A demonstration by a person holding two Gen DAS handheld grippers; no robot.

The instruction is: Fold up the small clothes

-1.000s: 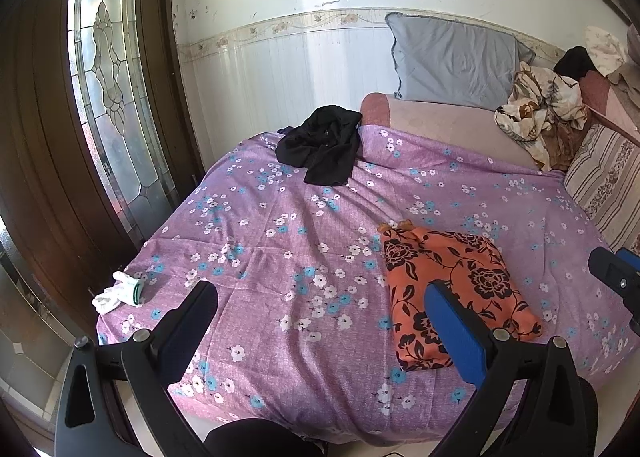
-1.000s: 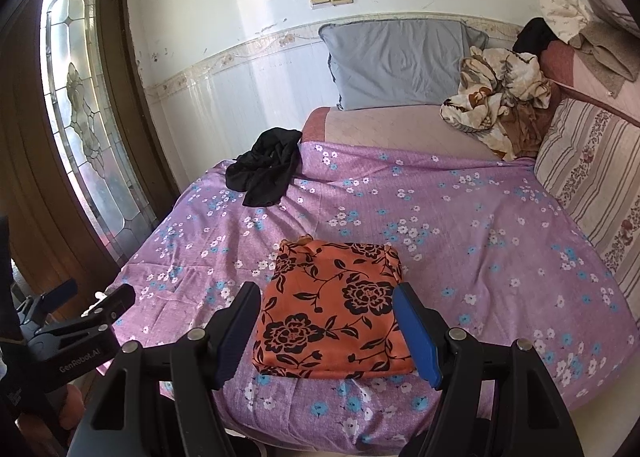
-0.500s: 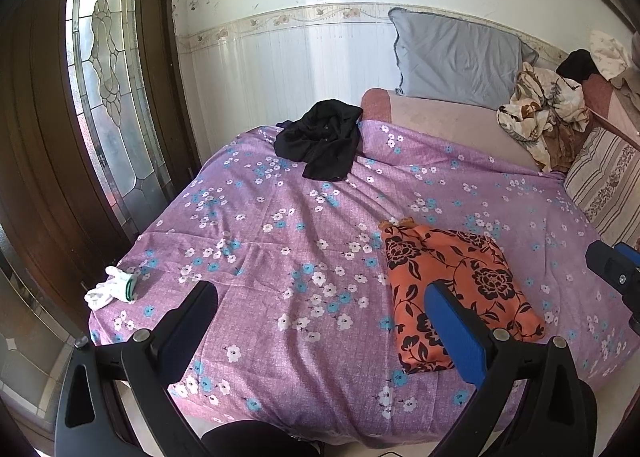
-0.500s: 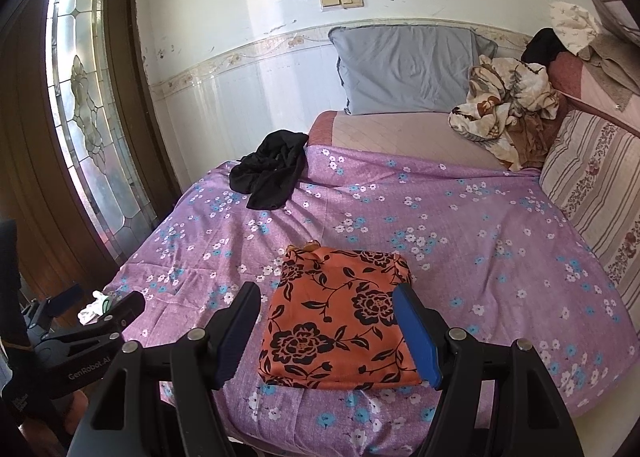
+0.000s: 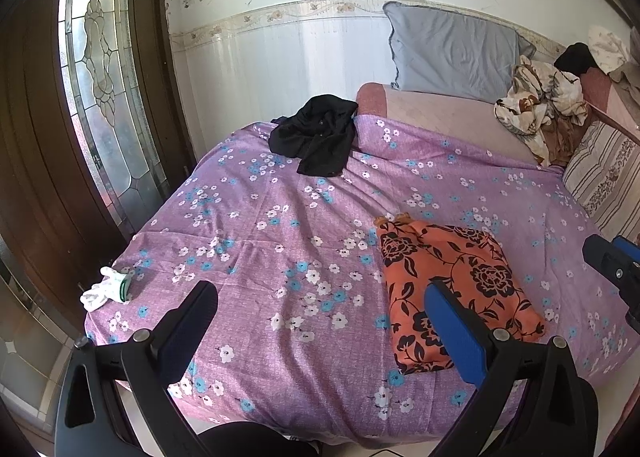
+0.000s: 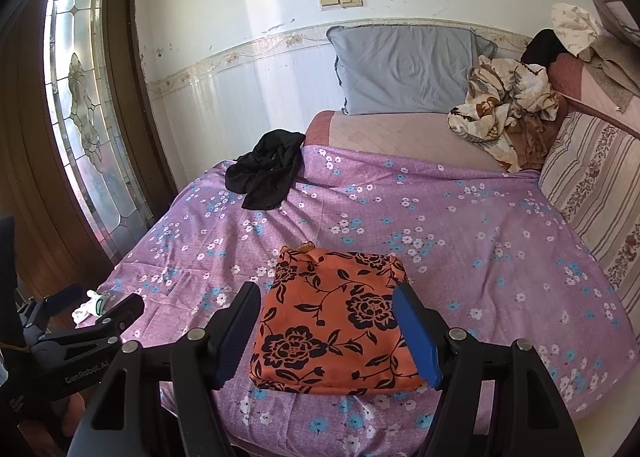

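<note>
A folded orange cloth with black flowers [image 6: 332, 317] lies flat on the purple flowered bedsheet [image 6: 480, 237], near the front edge. My right gripper [image 6: 326, 289] is open in front of it. The fingers frame the cloth in the picture but hold nothing. My left gripper [image 5: 320, 289] is open and empty over bare sheet, with the orange cloth [image 5: 452, 289] just to its right. A crumpled black garment [image 5: 316, 137] [image 6: 268, 169] lies at the far left of the bed. Each gripper shows in the other's view: the right gripper [image 5: 612, 265] and the left gripper [image 6: 100, 317].
A small white sock-like item [image 5: 106, 289] lies at the sheet's left corner. A grey pillow [image 6: 404, 65] leans on the wall. A crumpled floral cloth [image 6: 500, 105] and a striped cushion [image 6: 592, 185] are at the right. A glazed door [image 5: 100, 69] stands on the left.
Both views have shifted only slightly. Nothing on the bed has moved, and both grippers have stayed open.
</note>
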